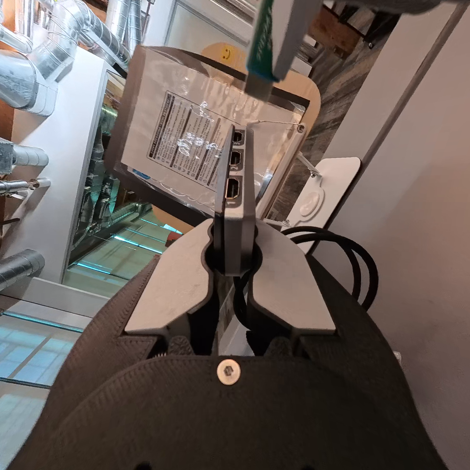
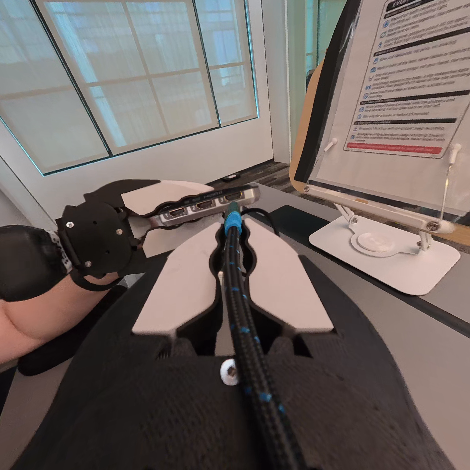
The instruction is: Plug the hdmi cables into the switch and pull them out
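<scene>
My left gripper [image 1: 232,230] is shut on a grey HDMI switch [image 1: 235,188] and holds it on edge in the air, its three empty ports facing out. The switch [image 2: 203,203] also shows in the right wrist view, held by the left gripper [image 2: 142,216]. My right gripper [image 2: 231,226] is shut on a black and blue braided HDMI cable [image 2: 235,279]. Its blue-collared plug [image 2: 232,211] points at the far port, just short of it. In the left wrist view the plug [image 1: 258,86] and right gripper come in from the top, apart from the switch.
A white document stand [image 2: 384,256] holding a laminated sheet [image 2: 396,89] sits on the grey table to the right. A black cable [image 1: 356,259] loops from the switch over the table. A window [image 2: 127,76] is behind. A person's arm [image 2: 33,305] holds the left gripper.
</scene>
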